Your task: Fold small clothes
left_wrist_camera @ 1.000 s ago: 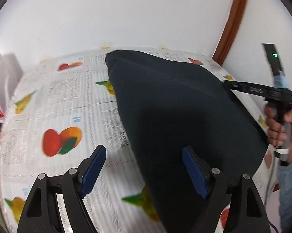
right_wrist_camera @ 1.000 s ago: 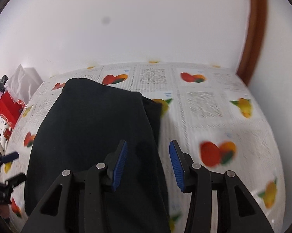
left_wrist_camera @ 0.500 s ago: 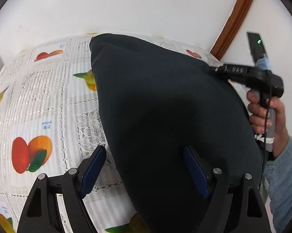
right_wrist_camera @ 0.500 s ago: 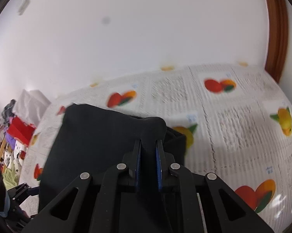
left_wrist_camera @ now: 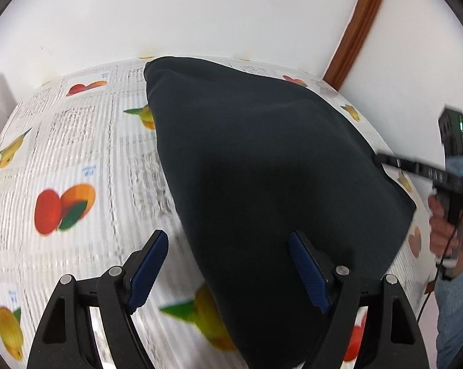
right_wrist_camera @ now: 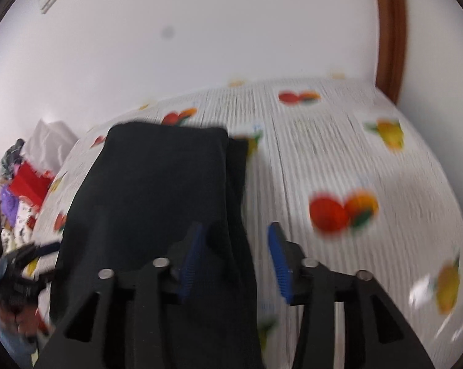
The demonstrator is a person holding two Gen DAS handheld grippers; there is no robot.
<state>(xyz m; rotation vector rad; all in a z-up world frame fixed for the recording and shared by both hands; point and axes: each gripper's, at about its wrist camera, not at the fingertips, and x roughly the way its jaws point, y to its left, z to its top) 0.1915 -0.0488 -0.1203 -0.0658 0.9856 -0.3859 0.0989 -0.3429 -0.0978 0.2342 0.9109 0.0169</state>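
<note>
Reopening, the right claw [right_wrist_camera: 236,255] released the dark garment [right_wrist_camera: 157,190].

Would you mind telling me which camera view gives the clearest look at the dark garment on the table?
The left wrist view: the dark garment is sharp there, its outline visible over the fruit-print tablecloth. The right wrist view shows the same cloth motion-blurred, partly behind the open right gripper, though its layered far edge shows.
</note>
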